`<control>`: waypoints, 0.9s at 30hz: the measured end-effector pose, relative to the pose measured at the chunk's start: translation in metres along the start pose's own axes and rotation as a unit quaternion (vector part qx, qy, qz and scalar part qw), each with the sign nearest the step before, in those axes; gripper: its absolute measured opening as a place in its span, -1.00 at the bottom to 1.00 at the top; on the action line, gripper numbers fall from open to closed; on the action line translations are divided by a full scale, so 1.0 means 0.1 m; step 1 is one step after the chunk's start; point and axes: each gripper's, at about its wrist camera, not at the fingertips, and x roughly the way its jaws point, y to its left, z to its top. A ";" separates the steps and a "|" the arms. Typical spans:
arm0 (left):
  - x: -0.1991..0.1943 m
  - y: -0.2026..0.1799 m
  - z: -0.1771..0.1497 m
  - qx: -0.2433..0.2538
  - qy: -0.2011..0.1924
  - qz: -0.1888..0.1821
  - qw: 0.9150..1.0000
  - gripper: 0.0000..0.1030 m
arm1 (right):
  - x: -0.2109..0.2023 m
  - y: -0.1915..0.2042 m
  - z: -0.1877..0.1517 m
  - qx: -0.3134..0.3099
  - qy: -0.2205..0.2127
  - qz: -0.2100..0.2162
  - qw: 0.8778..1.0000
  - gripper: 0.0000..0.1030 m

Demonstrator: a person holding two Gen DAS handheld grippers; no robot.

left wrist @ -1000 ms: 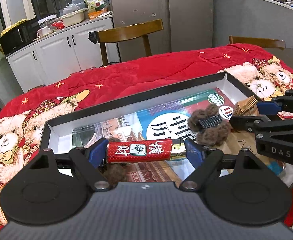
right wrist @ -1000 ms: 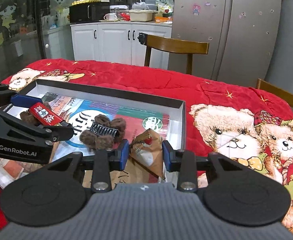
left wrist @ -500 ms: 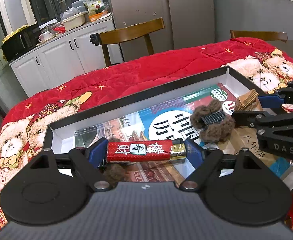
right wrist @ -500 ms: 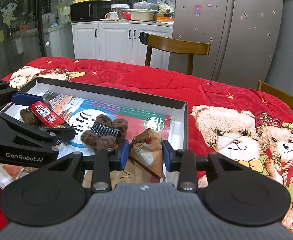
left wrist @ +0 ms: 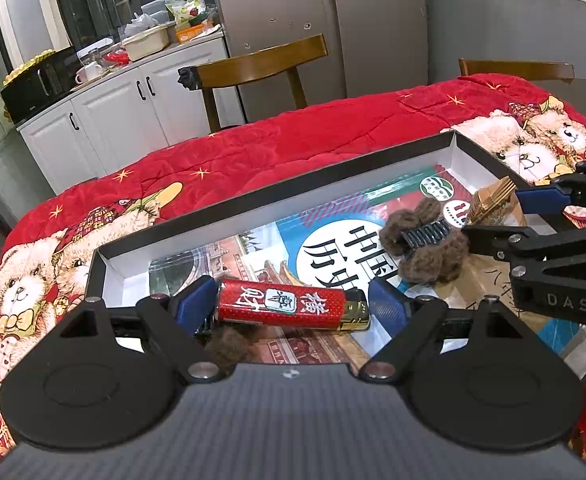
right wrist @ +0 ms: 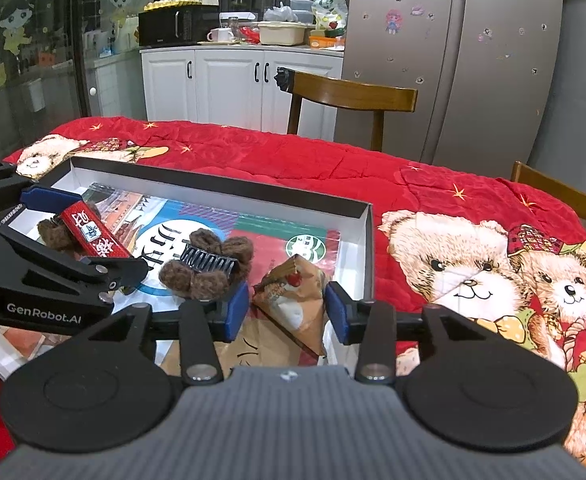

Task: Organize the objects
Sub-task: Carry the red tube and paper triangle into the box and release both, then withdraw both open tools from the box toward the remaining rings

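Both grippers are working over the shallow box (right wrist: 367,240) on the red bear blanket (right wrist: 433,200).

The left gripper (left wrist: 293,306) is holding a red lighter (left wrist: 281,307) crosswise between its blue pads, low over the near left part of the box, above a brown fuzzy hair clip (left wrist: 229,346). The jaws are standing wide because the lighter spans them lengthwise; whether the right-hand pad is pressing the gold end or standing just off it is hard to tell.

The right gripper (right wrist: 287,312) is opening its jaws at the box's near right corner. The folded paper snack packet (right wrist: 293,300) is sitting between the pads, which are standing just clear of its sides, so it looks released onto the brown paper there. A second brown hair clip (right wrist: 207,266) is lying near the middle of the box.

The step in hand seems to be setting things into the box. Next, the right gripper probably needs to back away without dragging the packet, and the left needs to lower the lighter to the box floor and let go.
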 end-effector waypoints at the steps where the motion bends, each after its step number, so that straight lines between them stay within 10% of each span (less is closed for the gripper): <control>1: 0.00 0.00 0.00 0.000 0.000 0.000 1.000 0.68 | -0.01 0.00 0.00 0.001 -0.001 0.001 1.000 0.29; 27: -0.67 0.07 -0.04 -0.008 -0.050 -0.010 0.999 0.84 | -0.62 0.03 0.05 0.003 -0.034 -0.014 0.999 0.44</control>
